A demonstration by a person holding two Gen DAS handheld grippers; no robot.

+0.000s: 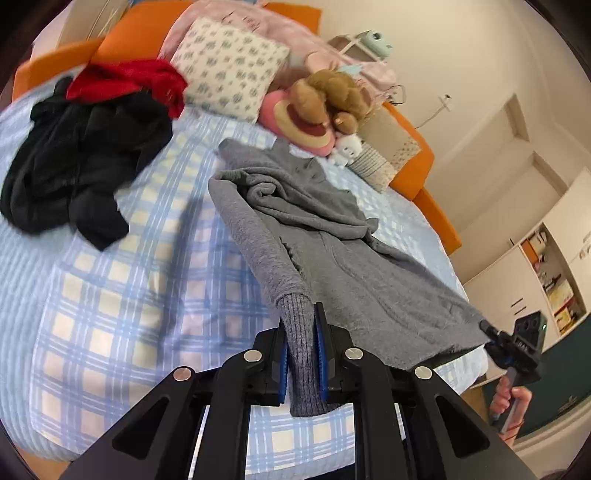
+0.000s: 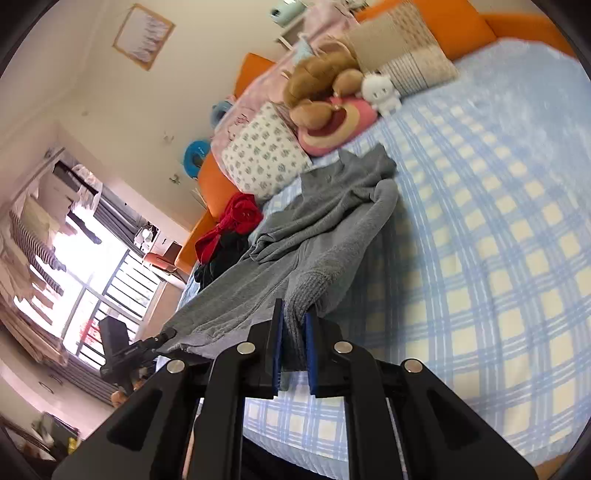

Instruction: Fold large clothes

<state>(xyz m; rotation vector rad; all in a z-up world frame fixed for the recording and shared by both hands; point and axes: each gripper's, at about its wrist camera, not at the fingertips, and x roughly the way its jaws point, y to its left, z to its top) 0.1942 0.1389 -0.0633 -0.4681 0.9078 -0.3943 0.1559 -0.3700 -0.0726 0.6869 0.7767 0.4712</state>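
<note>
Ribbed cuffs of the soft grey sweater (image 1: 325, 236) are pinched by the left gripper (image 1: 302, 354) and the right gripper (image 2: 294, 354). It is spread on the blue checked bed sheet (image 1: 122, 295), with black clothes (image 1: 74, 162) at ten o'clock.

Sweater (image 1: 332, 236) lies on bed (image 1: 147, 295), pillows (image 1: 229, 66) behind

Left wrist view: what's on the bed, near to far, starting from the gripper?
left gripper clamped on the ribbed cuff → grey sweater → pink round cushion → brown plush toy → orange headboard.
</note>
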